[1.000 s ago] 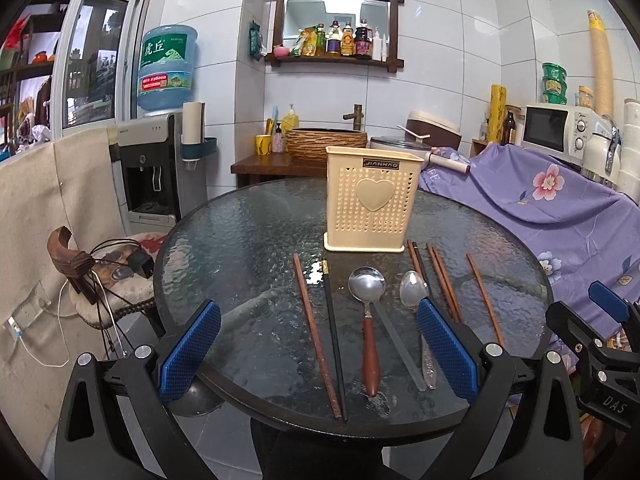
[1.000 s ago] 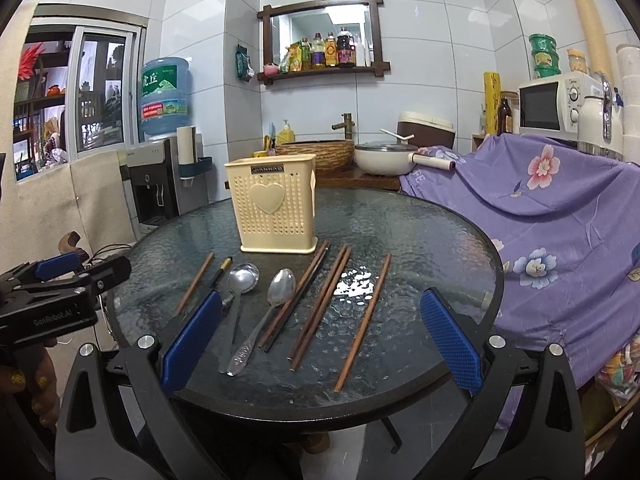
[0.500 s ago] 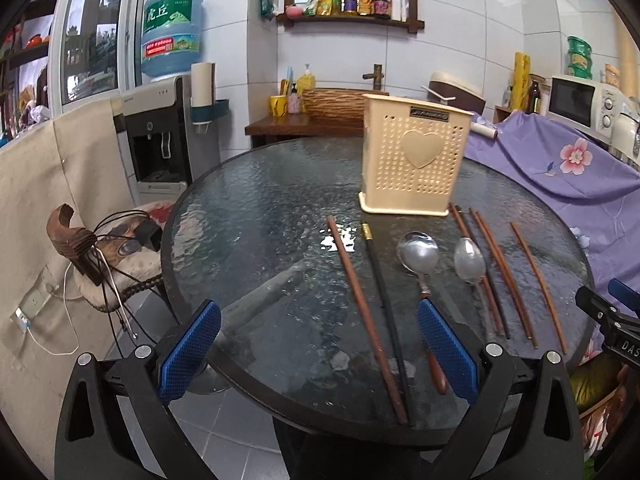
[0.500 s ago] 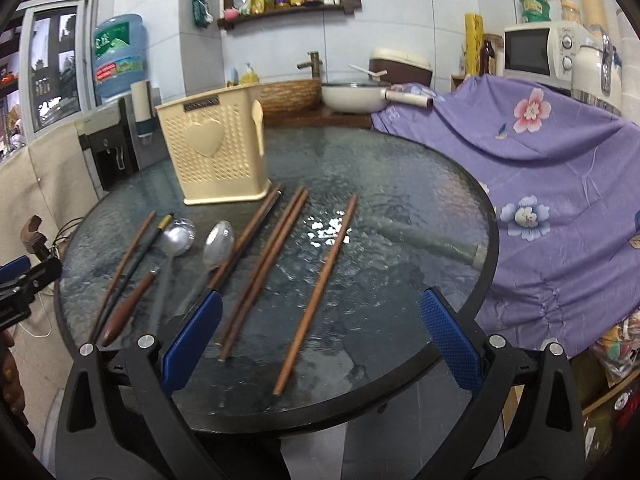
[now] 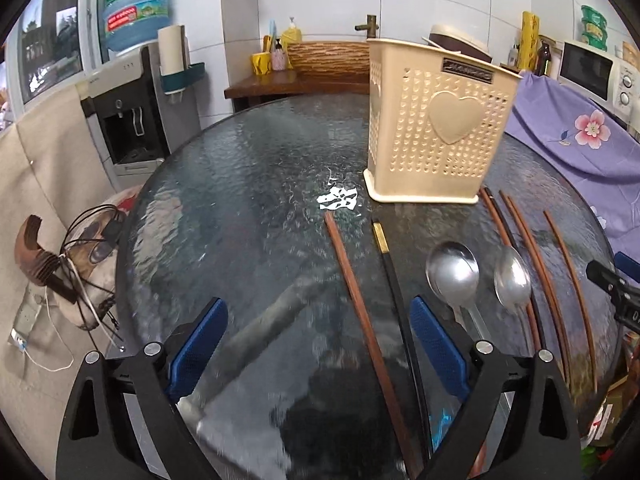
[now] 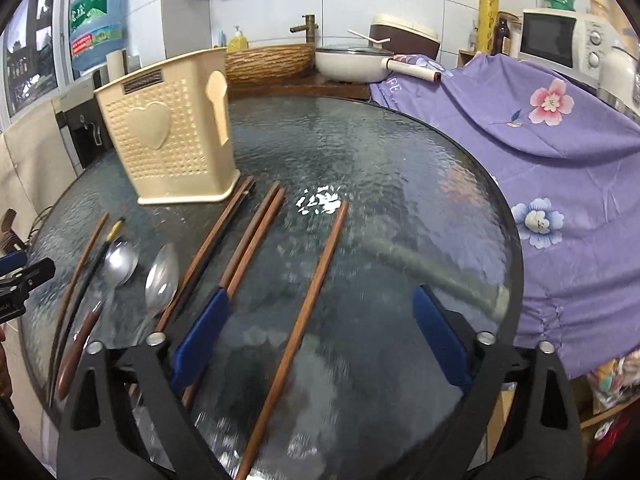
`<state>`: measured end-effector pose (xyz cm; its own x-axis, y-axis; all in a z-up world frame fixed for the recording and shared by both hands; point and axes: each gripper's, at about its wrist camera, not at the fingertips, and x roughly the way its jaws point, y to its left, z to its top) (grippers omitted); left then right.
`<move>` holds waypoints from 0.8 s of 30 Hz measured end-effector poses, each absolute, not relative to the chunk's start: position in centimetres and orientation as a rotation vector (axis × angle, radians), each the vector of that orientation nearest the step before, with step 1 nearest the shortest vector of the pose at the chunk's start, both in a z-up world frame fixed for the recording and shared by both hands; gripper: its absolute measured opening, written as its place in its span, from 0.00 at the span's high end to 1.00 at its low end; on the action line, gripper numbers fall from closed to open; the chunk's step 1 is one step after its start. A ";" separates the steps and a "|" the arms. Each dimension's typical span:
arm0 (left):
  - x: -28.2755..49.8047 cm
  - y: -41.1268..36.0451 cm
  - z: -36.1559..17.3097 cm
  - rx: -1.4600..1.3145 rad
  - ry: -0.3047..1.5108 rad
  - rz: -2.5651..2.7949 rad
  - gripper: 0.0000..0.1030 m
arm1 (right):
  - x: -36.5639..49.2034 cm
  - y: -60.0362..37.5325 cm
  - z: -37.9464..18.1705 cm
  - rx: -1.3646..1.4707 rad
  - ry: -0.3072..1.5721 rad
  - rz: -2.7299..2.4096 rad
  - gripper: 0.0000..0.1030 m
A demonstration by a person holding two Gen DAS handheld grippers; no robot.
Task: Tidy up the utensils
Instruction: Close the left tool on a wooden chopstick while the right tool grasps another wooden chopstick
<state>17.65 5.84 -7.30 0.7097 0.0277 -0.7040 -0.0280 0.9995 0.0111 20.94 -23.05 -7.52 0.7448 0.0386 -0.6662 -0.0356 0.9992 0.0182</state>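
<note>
Glass-topped counter (image 5: 248, 168) carries everything loose: nothing is in the cream holder (image 5: 436, 132) yet, so this looks like the approach step. Left hand-held gripper (image 5: 318, 346) tilts down, jaws wide but just narrowing, a brown chopstick (image 5: 352, 284) between them, untouched. Right hand-held gripper (image 6: 320, 340) likewise straddles a lone chopstick (image 6: 308, 300). Next: lower, close.
</note>
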 end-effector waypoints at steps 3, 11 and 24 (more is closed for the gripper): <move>19.6 5.9 -7.6 -0.005 0.826 0.016 0.20 | 23.0 -23.4 -7.9 0.020 0.764 0.032 0.23; 23.2 6.7 -8.6 -0.055 0.927 0.016 0.39 | 26.3 -23.8 -8.6 0.055 0.833 0.018 0.34; 26.0 5.6 -9.1 -0.062 0.985 0.051 0.57 | 29.2 -23.6 -9.6 0.071 0.892 0.021 0.55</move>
